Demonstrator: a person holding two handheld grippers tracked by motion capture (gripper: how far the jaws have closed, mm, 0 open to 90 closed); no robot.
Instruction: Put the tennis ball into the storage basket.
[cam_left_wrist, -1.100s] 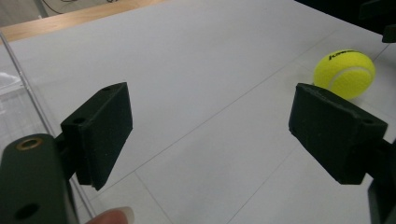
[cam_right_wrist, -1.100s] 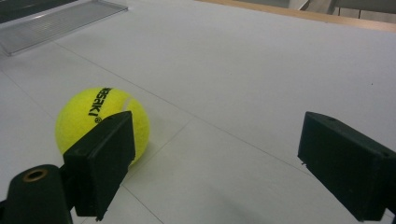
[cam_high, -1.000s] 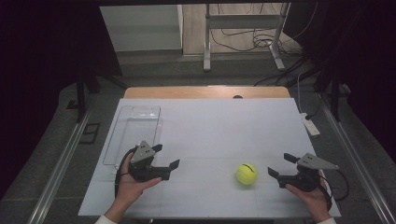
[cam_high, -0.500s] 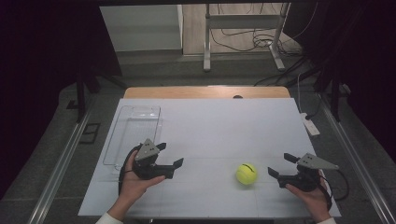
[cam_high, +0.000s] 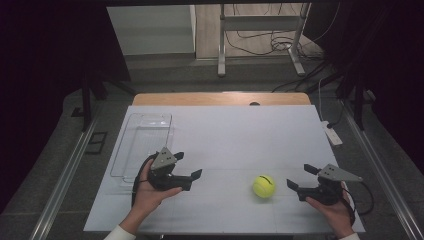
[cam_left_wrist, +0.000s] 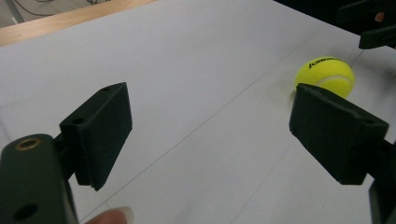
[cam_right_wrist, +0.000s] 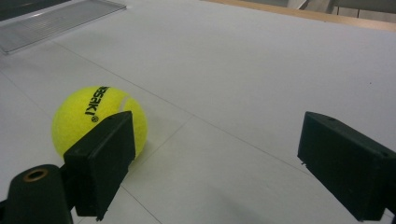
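A clear plastic tray (cam_high: 142, 145) lies empty near the left edge of the white tabletop (cam_high: 240, 135). A white power strip (cam_high: 332, 135) sits just off the right edge. Beyond the far edge, a wooden strip (cam_high: 220, 99) shows, then a metal stand (cam_high: 260, 35) amid cables (cam_high: 270, 47) on the floor.

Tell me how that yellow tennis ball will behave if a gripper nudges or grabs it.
The tennis ball is round and sits free on the flat white table, so a nudge would likely send it rolling. Its fuzzy felt probably gives the pads fair grip. It looks light, and may squash slightly when squeezed.
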